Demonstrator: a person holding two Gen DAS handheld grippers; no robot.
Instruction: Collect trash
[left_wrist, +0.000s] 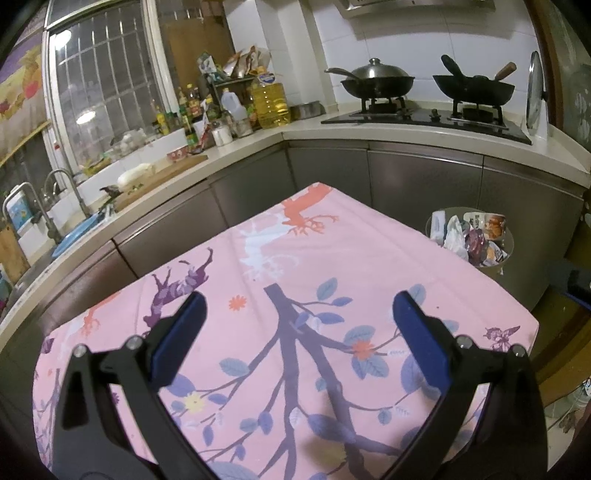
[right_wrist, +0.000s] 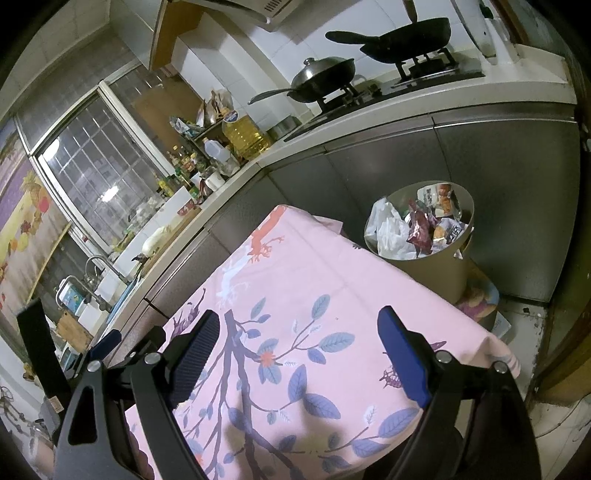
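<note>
Both the left gripper (left_wrist: 298, 310) and the right gripper (right_wrist: 298, 328) hover spread wide and empty over the pink cloth (right_wrist: 295, 280), which looks bare of litter. The trash (right_wrist: 419, 225) is heaped in the bin (right_wrist: 436, 269) at the table's far right corner. With the heap near the rim, one more piece pushed in could spill wrappers onto the floor.

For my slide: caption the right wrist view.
Open right hand-held gripper over floral tablecloth; trash bin full beyond.
</note>
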